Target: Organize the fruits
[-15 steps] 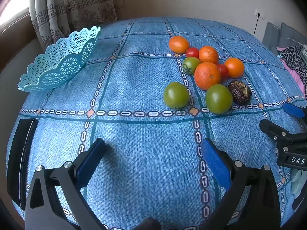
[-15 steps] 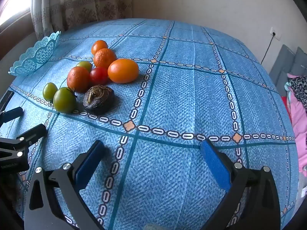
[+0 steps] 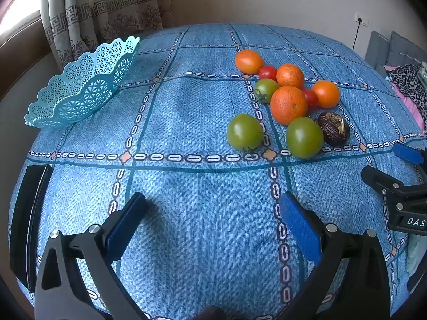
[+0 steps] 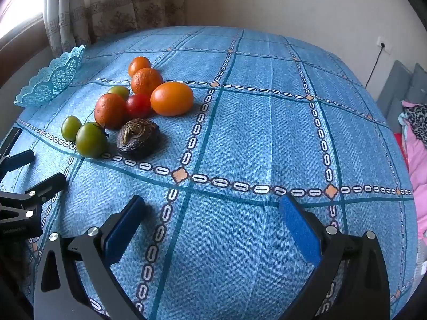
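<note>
Progress: we are right at the start; not one fruit sits in the basket that we can see, so by our reckoning the whole pile is left to move.
Table point(image 3: 202, 213): we see a blue patterned cloth over all of it, with the fruit cluster towards the middle and the basket at its far left edge.
Room: we make out curtains point(image 3: 106, 13) by a bright window at the left, a plain wall with a socket behind, and bedding off to the right.
Basket point(image 3: 80, 90): we find this teal lattice bowl well apart from the fruit (its inside is mostly hidden from us, though nothing shows through the lattice).
Left gripper point(image 3: 210, 221): we hold it low over bare cloth, blue pads spread wide, nothing between them.
Right gripper point(image 4: 213, 221): same story, jaws apart and empty, fruit ahead to its left.
Fruit: we count oranges point(image 3: 288, 105), with green tomatoes point(image 3: 245, 132) nearest us, small red tomatoes point(image 4: 138, 105) tucked between, and a dark wrinkled fruit point(image 4: 138, 138) at the near right of the pile.
Next: we judge the nearest green tomato the easiest first pick.
</note>
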`<state>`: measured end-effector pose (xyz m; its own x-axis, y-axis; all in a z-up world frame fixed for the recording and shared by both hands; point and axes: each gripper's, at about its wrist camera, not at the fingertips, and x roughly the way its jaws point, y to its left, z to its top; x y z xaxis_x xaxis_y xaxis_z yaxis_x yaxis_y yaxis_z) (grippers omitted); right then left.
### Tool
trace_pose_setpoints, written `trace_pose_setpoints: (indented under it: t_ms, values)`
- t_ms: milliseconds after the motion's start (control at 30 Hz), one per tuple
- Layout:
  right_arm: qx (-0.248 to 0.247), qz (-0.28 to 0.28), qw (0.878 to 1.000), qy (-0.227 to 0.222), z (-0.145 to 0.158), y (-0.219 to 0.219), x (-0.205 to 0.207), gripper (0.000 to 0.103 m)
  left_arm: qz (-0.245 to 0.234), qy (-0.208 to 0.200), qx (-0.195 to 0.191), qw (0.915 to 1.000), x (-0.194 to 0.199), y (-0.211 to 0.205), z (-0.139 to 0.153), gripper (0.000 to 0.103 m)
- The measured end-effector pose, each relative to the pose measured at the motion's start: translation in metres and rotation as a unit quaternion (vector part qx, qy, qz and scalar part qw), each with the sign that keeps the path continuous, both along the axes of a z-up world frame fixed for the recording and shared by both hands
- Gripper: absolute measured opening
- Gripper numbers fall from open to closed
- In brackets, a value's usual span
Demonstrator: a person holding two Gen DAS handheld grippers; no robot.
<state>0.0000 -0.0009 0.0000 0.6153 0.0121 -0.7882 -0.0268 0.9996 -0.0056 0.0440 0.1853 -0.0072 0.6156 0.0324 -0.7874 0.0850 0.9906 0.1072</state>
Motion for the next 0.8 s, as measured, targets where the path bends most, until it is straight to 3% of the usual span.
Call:
trace_pose_setpoints:
  t_ms: [800]
  values:
    - [-0.005,-0.001,1.000,0.002,0.0022,-0.0015,0.0002,0.098,0.000,-0.002,0.004,1.0000,-0.0019,-0.0036,-0.0015,0.101]
